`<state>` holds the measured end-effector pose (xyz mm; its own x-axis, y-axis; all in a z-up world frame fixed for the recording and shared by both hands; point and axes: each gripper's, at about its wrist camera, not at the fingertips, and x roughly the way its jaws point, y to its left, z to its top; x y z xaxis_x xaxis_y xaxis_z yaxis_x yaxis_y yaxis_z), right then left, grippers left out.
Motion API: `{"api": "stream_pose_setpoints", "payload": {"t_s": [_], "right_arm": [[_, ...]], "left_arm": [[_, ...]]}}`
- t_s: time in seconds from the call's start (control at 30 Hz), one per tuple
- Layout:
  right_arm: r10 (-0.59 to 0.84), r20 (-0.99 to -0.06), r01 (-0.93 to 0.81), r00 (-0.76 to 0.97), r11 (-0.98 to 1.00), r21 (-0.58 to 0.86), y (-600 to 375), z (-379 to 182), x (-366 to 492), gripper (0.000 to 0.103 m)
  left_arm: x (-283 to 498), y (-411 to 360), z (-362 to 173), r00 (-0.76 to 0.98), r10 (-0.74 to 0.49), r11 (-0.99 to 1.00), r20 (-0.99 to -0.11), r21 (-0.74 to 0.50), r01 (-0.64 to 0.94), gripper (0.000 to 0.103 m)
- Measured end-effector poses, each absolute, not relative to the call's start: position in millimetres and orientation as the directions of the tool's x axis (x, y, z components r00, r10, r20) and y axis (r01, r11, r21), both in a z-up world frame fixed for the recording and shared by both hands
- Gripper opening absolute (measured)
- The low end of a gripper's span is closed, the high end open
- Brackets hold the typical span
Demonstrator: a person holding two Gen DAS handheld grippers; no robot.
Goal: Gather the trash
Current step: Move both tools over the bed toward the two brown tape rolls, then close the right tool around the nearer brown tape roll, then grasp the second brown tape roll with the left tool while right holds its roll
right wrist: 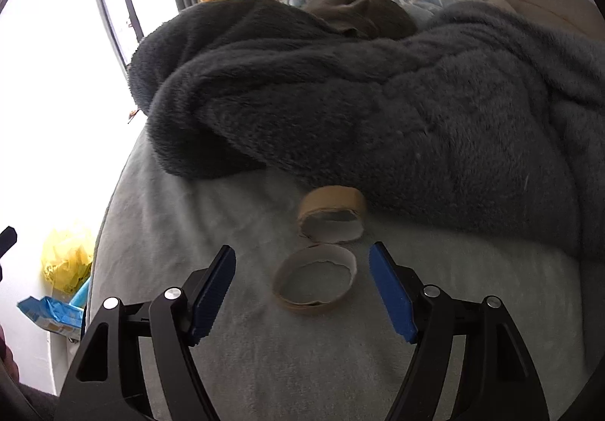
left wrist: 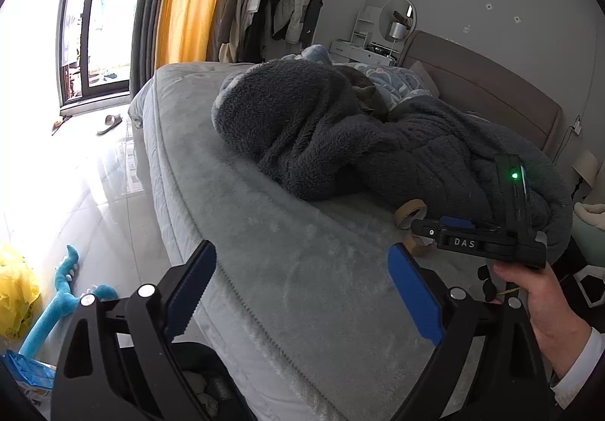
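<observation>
Two short brown cardboard rings lie on the grey bedsheet (right wrist: 264, 356) by the edge of a dark fleece blanket (right wrist: 378, 111). The near ring (right wrist: 298, 305) lies flat just ahead of my right gripper (right wrist: 302, 258), which is open; its blue pads do not touch the ring. The far ring (right wrist: 332, 200) leans against the blanket. In the left wrist view both rings (left wrist: 410, 211) (left wrist: 416, 247) show beside the right gripper (left wrist: 472, 237), held in a hand (left wrist: 529, 292). My left gripper (left wrist: 302, 288) hangs open and empty over the bed's edge.
A grey cat (left wrist: 363, 92) lies on the blanket. On the floor left of the bed are a yellow bag (left wrist: 15, 292), a blue plush toy (left wrist: 64, 288), a blue packet (right wrist: 53, 315) and a slipper (left wrist: 109, 124). The headboard (left wrist: 472, 84) is at the far right.
</observation>
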<state>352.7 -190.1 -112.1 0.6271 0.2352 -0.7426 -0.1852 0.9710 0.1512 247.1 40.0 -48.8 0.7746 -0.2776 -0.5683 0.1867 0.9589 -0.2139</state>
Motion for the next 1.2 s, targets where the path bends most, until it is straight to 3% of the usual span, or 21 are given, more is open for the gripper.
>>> {"api": "stream_pose_setpoints", "payload": {"t_s": [0.37,0.4,0.57,1.2], "right_arm": [[0.257,-0.771,-0.201,0.582,0.965,0.17,-188.4,-132.7,357.9,0.074],[0.251,-0.775,-0.203,0.58,0.966,0.16,-187.5,-133.8,357.8,0.067],[0.225,-0.791,-0.207,0.569,0.97,0.127,-189.3,-137.8,358.5,0.054],[0.288,-0.729,-0.235,0.621,0.956,0.178,-261.6,-117.2,334.7,0.053]], "left_arm": [[256.7,22.0,-50.6,0.765,-0.313,0.947,-0.563,-0.241,0.21,0.094],[258.5,20.3,-51.0,0.764,-0.316,0.946,-0.563,-0.245,0.211,0.094],[266.0,8.7,-53.9,0.758,-0.338,0.937,-0.558,-0.276,0.214,0.094],[292.6,-67.9,-80.9,0.72,-0.388,0.919,-0.575,-0.3,0.256,0.094]]}}
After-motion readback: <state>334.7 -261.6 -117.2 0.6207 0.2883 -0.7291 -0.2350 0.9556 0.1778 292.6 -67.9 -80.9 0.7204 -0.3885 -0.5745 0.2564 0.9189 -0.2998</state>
